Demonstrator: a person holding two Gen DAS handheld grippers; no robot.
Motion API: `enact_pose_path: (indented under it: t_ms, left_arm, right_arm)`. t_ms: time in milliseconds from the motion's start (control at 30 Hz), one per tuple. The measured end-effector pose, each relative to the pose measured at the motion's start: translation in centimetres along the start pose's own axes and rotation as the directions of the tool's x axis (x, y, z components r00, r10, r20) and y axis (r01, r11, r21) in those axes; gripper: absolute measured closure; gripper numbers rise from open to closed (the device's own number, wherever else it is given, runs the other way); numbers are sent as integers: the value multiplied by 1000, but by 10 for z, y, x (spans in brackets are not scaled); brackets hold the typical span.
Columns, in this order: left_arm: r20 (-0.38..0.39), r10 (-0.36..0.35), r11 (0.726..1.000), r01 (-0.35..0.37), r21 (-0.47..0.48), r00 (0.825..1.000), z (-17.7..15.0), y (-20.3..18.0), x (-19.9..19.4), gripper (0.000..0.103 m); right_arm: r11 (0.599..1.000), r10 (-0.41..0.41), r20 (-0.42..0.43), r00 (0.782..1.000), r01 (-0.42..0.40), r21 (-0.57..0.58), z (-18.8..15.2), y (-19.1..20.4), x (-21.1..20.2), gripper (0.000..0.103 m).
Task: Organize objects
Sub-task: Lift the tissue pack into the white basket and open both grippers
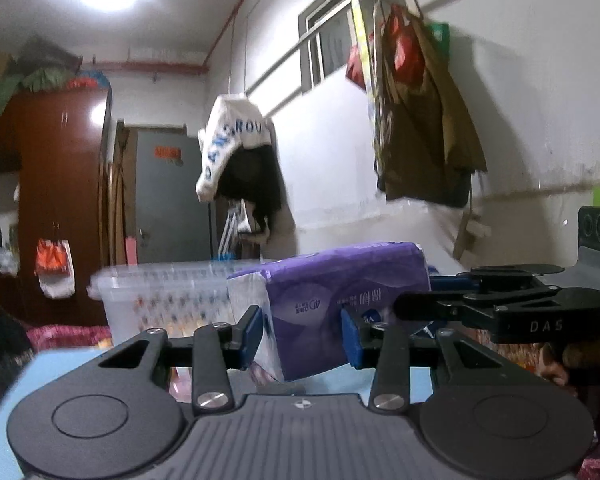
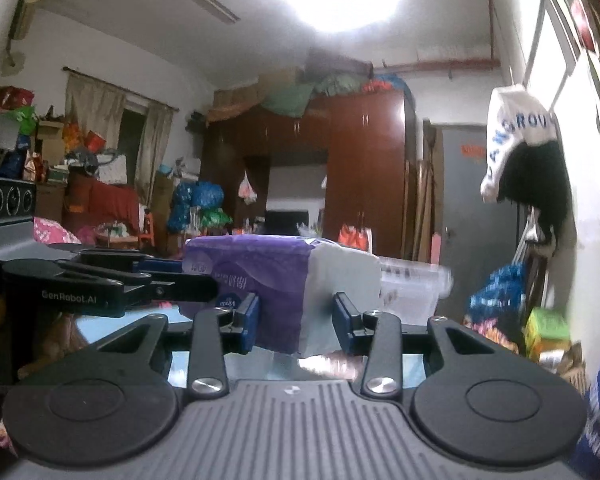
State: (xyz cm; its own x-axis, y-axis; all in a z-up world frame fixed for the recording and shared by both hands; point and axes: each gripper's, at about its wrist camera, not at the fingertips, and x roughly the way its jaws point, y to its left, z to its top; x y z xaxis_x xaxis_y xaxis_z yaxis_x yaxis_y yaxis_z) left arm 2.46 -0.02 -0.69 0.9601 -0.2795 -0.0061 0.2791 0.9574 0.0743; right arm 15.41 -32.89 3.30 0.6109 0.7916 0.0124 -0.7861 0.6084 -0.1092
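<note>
— What sits between the right gripper (image 2: 296,322)'s blue pads (image 2: 249,322)?
— A purple-and-white tissue pack (image 2: 280,280), lifted off the surface and tilted; both pads press its sides.
— And the left gripper (image 2: 204,280)?
— It reaches in from the left; its tips meet the pack's purple end, though the grip itself is hidden.
— Behind the pack?
— A clear plastic bin (image 2: 412,284), blurred, just beyond the white end.

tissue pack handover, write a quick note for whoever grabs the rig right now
Left hand-held gripper: shut on the purple tissue pack, held in the air.
Right hand-held gripper: shut on the same pack, at its white end.
The clear plastic bin stands just behind the pack.
Done: pack lifted by both grippers.
Left: probably carry it over the bin and release; the bin's contents are too blurred to tell.
</note>
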Motion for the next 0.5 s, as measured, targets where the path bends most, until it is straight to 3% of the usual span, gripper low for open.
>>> enact_pose_path:
  t_ms: [267,400,500]
  left_arm:
    - [107,33,996,-42,81,994,77,9,4,58]
    - [86,50,994,-58,90,995,98,22,25,58]
    - [36,65,995,-67,74,997,103,40,47,58]
  right_arm:
    - [997,-10,87,996,17,-75,66,-8,20,61]
    - [998,-10,58,998,13,-63,76,-18,42,61]
    - [999,-11,-8,1000,10,-44,73,-24,68,61]
